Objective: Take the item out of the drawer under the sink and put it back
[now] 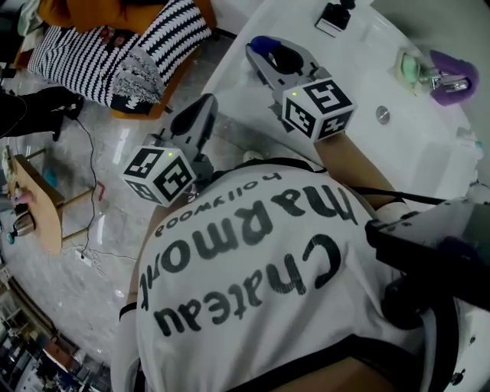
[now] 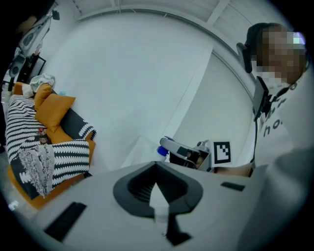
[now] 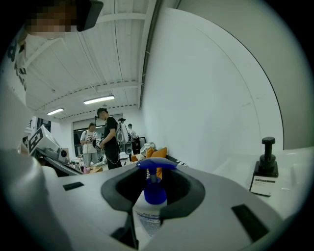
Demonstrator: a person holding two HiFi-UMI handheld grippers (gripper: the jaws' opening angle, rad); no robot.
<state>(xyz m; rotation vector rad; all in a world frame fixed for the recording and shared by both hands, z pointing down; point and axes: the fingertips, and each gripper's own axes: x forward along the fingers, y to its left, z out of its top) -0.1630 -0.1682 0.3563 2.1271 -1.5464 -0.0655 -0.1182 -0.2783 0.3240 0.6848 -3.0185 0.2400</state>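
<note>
My right gripper (image 1: 266, 50) hangs over the left end of the white sink counter (image 1: 360, 73), shut on a white pump bottle (image 3: 148, 208) with a blue pump head (image 3: 156, 165). In the head view only the blue top (image 1: 262, 43) shows, between the jaw tips. The left gripper view shows that gripper (image 2: 182, 150) from the side, blue cap forward. My left gripper (image 1: 197, 115) is lower left, over the marble floor, its jaws together with nothing between them (image 2: 157, 169). The drawer under the sink is in no view.
A black pump dispenser (image 1: 334, 17) stands at the counter's far edge, and a purple and green item (image 1: 448, 80) lies by the basin drain (image 1: 383, 115). Striped and orange cushions (image 1: 115, 53) sit on a sofa at left, near a wooden stool (image 1: 38, 203). People (image 3: 105, 139) stand far back.
</note>
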